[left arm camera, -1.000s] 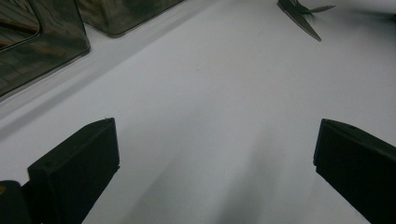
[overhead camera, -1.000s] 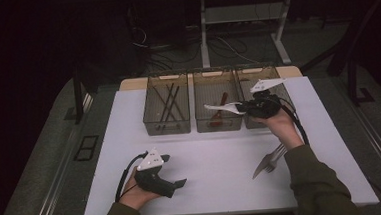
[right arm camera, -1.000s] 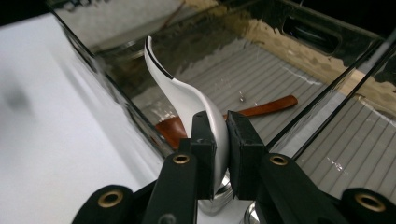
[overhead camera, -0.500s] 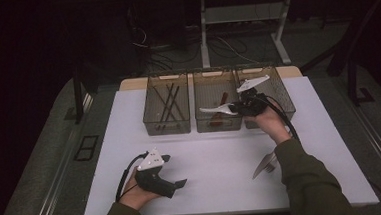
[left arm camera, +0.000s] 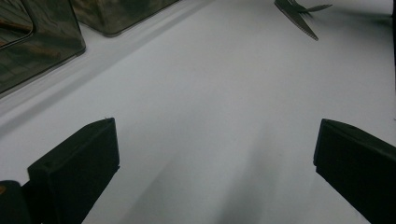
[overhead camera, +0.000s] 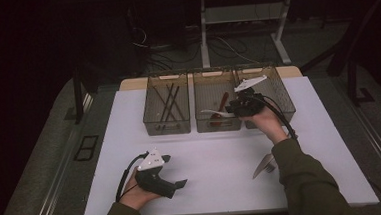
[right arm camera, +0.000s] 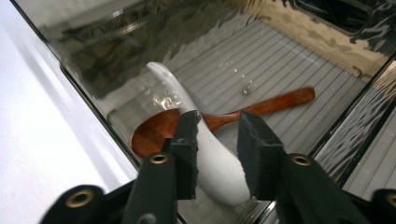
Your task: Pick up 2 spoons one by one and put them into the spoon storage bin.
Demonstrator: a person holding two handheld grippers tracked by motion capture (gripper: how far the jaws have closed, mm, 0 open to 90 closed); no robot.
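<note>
Clearly the work in hand is sorting cutlery from the white table (overhead camera: 222, 175) into three clear bins at its far edge. The right gripper (overhead camera: 234, 108) hangs over the middle bin (overhead camera: 217, 126), and in the right gripper view a white spoon (right arm camera: 205, 140) lies between its jaws, slanting down into the bin. Those jaws have just been opening: the right-hand pad stands visibly clear of the spoon, while the left one sits at its edge, so the spoon looks released or nearly so, dropping beside the wooden spoon (right arm camera: 233, 114) already lying on the ribbed floor of the bin. The left bin (overhead camera: 166, 109) holds several dark sticks, possibly chopsticks; what the right bin (overhead camera: 278, 94) holds is hard to make out.

The left gripper (overhead camera: 175, 183) rests low on the near left of the table, jaws spread wide with nothing between them. Near the person's right sleeve a metal knife (overhead camera: 262, 165) lies on the table, and the left gripper view shows what seems to be a fork's tines (left arm camera: 306, 8) beside its serrated blade. By this reckoning the sort is well along: spoons and sticks are binned, the knife and perhaps a fork remain.
</note>
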